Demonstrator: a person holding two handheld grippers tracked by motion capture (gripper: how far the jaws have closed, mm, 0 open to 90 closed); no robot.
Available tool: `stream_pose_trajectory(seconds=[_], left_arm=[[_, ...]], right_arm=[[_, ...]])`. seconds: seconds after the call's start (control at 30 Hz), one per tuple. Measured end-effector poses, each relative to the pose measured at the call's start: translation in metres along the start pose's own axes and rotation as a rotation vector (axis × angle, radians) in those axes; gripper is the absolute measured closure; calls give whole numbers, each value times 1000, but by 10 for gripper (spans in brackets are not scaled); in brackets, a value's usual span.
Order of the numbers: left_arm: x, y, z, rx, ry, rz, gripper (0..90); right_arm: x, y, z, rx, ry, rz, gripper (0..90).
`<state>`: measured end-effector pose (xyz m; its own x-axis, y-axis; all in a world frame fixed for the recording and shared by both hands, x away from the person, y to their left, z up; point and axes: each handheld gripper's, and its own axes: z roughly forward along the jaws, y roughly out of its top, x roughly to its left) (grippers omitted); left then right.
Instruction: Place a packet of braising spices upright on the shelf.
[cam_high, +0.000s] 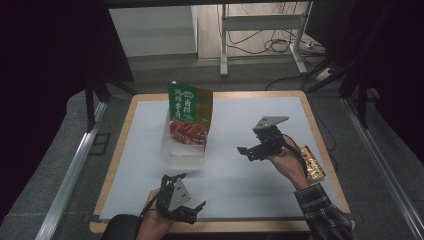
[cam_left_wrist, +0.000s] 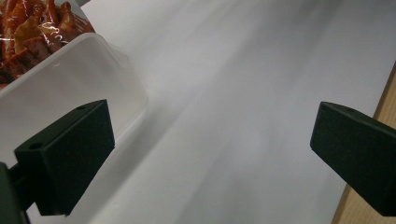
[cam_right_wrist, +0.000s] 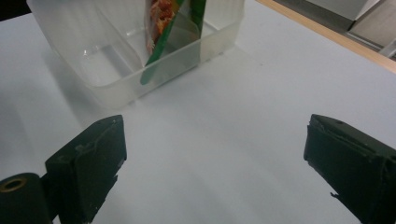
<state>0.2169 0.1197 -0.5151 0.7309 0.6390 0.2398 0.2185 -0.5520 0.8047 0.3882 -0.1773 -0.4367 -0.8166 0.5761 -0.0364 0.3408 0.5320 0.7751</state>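
Note:
A green snack bag (cam_high: 189, 111) with red food printed on it stands upright in a clear plastic container (cam_high: 181, 151) at the middle of the white table top. My left gripper (cam_high: 187, 193) is near the front edge, short of the container, open and holding nothing. In the left gripper view the container (cam_left_wrist: 74, 79) and the bag (cam_left_wrist: 28, 23) lie at the upper left, beyond the gripper (cam_left_wrist: 210, 154). My right gripper (cam_high: 251, 144) hovers to the right of the container, open and holding nothing. The right gripper view looks past the gripper (cam_right_wrist: 215, 163) at the container (cam_right_wrist: 116, 79) with the bag (cam_right_wrist: 161, 18) leaning inside.
A gold-wrapped packet (cam_high: 313, 163) lies near the table's right edge, behind the right hand. The wooden table rim (cam_left_wrist: 388, 102) frames the white mat (cam_high: 235, 175). Metal stand legs and cables (cam_high: 270, 40) are on the floor beyond the table.

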Motion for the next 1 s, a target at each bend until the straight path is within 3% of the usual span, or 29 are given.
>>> stream_pose_trajectory(seconds=[0.07,0.6,1.0], left_arm=[[0,0,0,2,0,1,0],[-2,0,2,10,-1,5,0],[-2,0,2,11,-1,8,0]], right_arm=[[-1,-6,-3,-1,-11,29,58],[-14,-39,-17,23,-92,89,48],[-27,-67,-35,34,-147,168,47]])
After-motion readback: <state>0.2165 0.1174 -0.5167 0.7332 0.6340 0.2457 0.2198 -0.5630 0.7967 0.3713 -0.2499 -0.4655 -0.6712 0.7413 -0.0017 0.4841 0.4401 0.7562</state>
